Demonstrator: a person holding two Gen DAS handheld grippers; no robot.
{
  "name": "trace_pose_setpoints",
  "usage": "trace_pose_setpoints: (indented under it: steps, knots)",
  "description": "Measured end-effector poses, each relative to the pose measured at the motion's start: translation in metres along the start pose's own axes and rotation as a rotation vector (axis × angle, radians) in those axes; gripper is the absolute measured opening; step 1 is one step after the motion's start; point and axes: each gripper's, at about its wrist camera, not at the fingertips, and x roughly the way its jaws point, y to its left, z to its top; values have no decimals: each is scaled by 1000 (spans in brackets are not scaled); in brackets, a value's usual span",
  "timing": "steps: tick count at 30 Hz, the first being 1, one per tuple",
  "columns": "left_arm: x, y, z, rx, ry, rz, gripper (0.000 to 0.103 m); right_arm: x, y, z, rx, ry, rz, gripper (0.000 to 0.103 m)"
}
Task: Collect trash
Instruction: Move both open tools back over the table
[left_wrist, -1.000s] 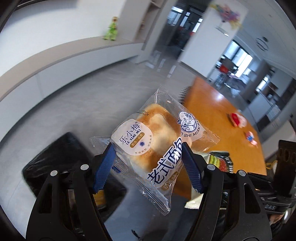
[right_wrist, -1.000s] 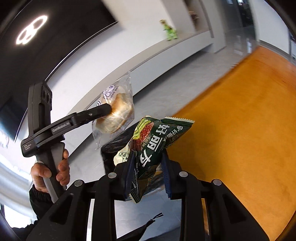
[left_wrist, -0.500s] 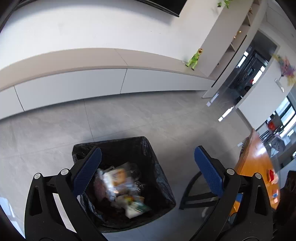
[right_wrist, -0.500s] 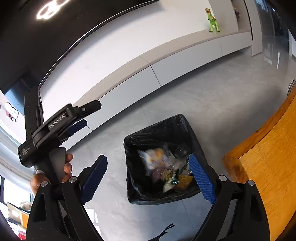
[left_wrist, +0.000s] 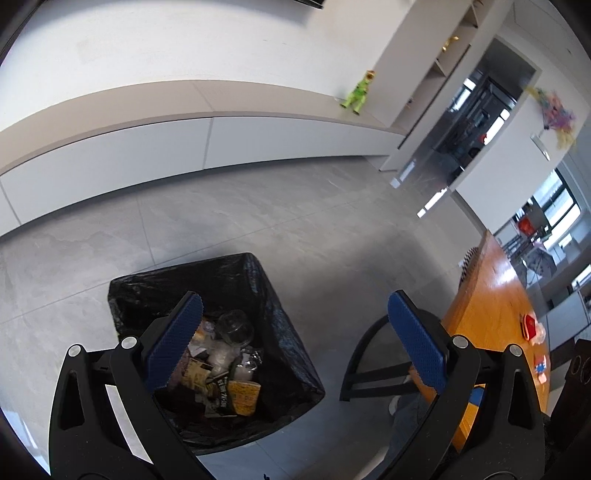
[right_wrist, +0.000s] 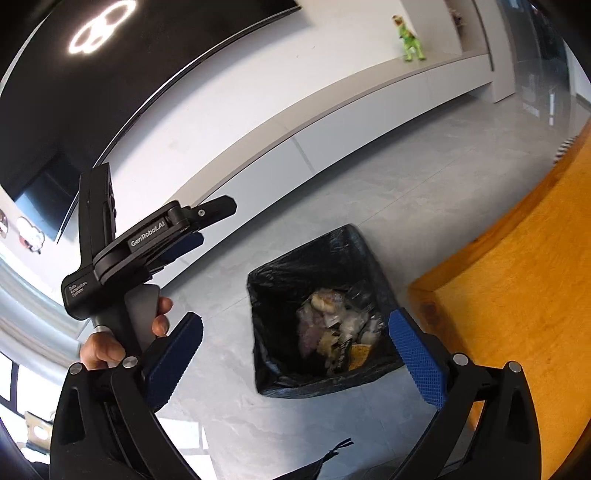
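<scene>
A bin with a black liner (left_wrist: 184, 273) stands on the grey floor, holding several wrappers and a clear cup (left_wrist: 229, 362). My left gripper (left_wrist: 295, 306) hangs above it, open, with nothing between its blue pads. In the right wrist view the same bin (right_wrist: 306, 258) and its trash (right_wrist: 336, 339) lie below my right gripper (right_wrist: 295, 321). Its jaws are opening wide and hold nothing. The left gripper (right_wrist: 216, 221) shows there at the left, held by a hand (right_wrist: 107, 347). Red scraps (left_wrist: 530, 325) lie on the orange table (left_wrist: 495, 295).
The orange table's corner (right_wrist: 517, 277) stands right beside the bin. A black chair (left_wrist: 373, 354) sits between bin and table. A long low white cabinet (left_wrist: 110, 155) runs along the wall, with a green toy dinosaur (left_wrist: 356, 94) on it. Grey floor surrounds the bin.
Both grippers opened and let go: the bread packet left the left one, the green snack bag the right. Both now lie in the bin. The views swung down onto the bin.
</scene>
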Motion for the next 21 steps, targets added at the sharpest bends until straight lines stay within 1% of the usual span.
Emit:
trace_pose_setpoints:
  steps: [5,8,10,14,17,19,20,21]
  knots:
    - [8,-43,-3,85,17,-20,97,-34,-33,-2,47,-72,-23,101]
    - [16,-75,-7,127,36,-51,97,-57,-56,-4,68,-112,-65,101]
    - [23,-102,-11,171,50,-82,97,-76,-77,-8,94,-154,-101,101]
    - [42,-159,-23,265,87,-137,97,-116,-127,-20,203,-248,-152,101]
    - [60,-211,-38,344,133,-189,97,-146,-164,-33,274,-313,-206,101]
    - [67,-242,-47,399,154,-216,97,-164,-188,-40,295,-308,-279,101]
    - [70,-255,-51,422,160,-226,97,-171,-201,-43,313,-285,-323,101]
    - [74,-273,-58,456,169,-242,97,-176,-210,-45,328,-266,-346,101]
